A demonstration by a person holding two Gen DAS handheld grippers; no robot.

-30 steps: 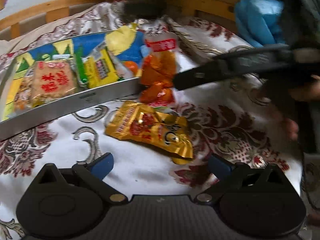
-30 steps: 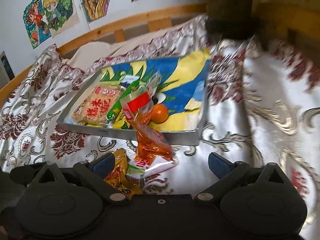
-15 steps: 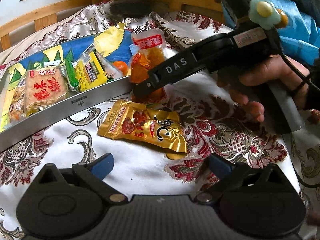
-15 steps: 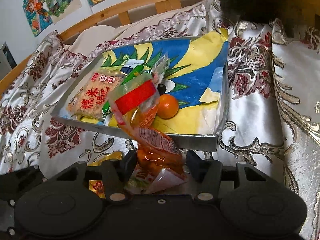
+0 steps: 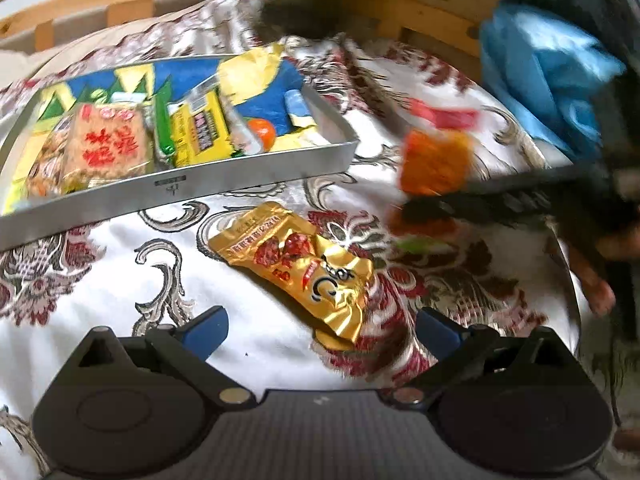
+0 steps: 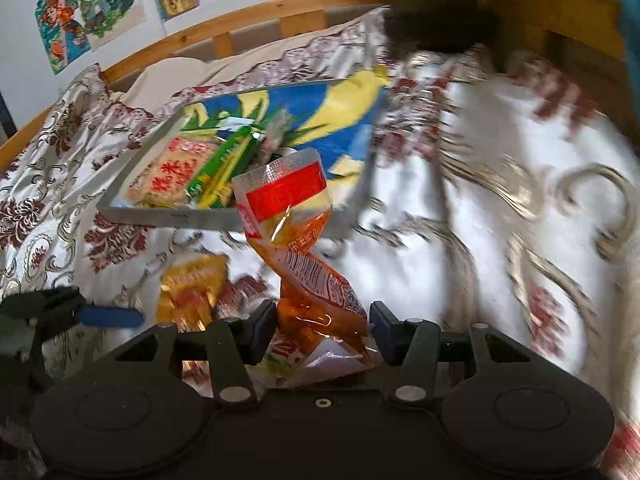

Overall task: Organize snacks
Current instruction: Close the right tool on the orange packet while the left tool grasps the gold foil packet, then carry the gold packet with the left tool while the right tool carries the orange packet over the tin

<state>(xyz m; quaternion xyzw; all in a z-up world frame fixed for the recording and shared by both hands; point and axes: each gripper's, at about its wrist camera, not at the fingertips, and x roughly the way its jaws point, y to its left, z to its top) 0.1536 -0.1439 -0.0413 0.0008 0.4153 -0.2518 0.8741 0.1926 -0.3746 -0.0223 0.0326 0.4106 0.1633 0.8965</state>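
My right gripper [image 6: 322, 330] is shut on an orange snack packet [image 6: 304, 264] with a red label and holds it up off the bedspread, to the right of the tray; the packet also shows blurred in the left wrist view [image 5: 436, 160]. A gold snack packet [image 5: 304, 268] lies on the bedspread just ahead of my open, empty left gripper [image 5: 320, 326]. The metal tray [image 5: 248, 172] holds a rice cracker pack [image 5: 106, 144], a green stick pack [image 5: 162, 128], a yellow pack [image 5: 202, 130] and a small orange [image 5: 262, 132].
The tray has a blue and yellow picture on its bottom [image 6: 320, 108]. A patterned white and red bedspread [image 6: 500, 208] covers the bed. A wooden bed rail [image 6: 240, 28] and posters [image 6: 88, 8] are behind. Blue cloth [image 5: 548, 64] lies at the right.
My right gripper closed on the orange packet, lifted it and drew it back to the right, away from the tray's edge. The left gripper stayed open by the gold packet.
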